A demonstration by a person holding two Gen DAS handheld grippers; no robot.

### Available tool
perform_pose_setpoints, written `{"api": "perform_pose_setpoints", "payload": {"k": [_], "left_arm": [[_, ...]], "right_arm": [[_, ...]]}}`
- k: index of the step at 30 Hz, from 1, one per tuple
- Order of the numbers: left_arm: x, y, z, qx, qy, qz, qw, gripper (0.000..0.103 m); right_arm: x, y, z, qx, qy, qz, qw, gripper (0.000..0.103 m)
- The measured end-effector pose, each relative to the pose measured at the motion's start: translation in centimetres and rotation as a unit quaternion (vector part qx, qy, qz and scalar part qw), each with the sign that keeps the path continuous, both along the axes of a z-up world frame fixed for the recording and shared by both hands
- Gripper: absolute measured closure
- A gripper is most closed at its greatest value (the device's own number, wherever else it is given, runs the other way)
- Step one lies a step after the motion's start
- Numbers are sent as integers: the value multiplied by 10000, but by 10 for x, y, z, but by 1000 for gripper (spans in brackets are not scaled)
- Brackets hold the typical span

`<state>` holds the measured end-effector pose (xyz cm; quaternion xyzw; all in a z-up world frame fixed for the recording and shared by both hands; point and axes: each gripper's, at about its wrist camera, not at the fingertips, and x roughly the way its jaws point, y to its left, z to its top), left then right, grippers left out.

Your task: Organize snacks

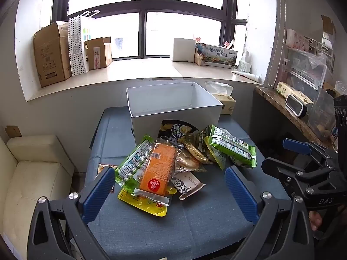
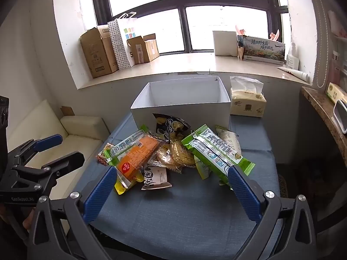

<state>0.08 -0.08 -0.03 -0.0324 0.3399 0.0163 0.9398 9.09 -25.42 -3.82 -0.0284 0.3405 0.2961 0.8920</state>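
Evidently nothing is sorted: crinkly snack packets (image 1: 173, 164) lie heaped before the seemingly empty white cardboard box (image 1: 173, 108); both claws, left claw (image 1: 170, 186) and right claw (image 2: 171, 186), are held wide, unloaded.

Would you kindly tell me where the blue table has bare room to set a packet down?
Bare cloth lies between the snack pile and the table's near edge, and right of the pile below the tissue pack. The white box crowds the far middle.
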Motion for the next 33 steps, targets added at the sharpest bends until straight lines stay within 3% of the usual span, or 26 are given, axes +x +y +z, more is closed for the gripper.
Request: {"api": "perform_pose_setpoints", "payload": {"k": [19, 33], "left_arm": [[3, -1, 2, -164, -265, -121, 9994, 0], [3, -6, 2, -132, -113, -150, 9997, 0]], "right_arm": [[1, -2, 3, -63, -59, -25, 10000, 0], [1, -1, 0, -59, -33, -36, 10000, 0]]}}
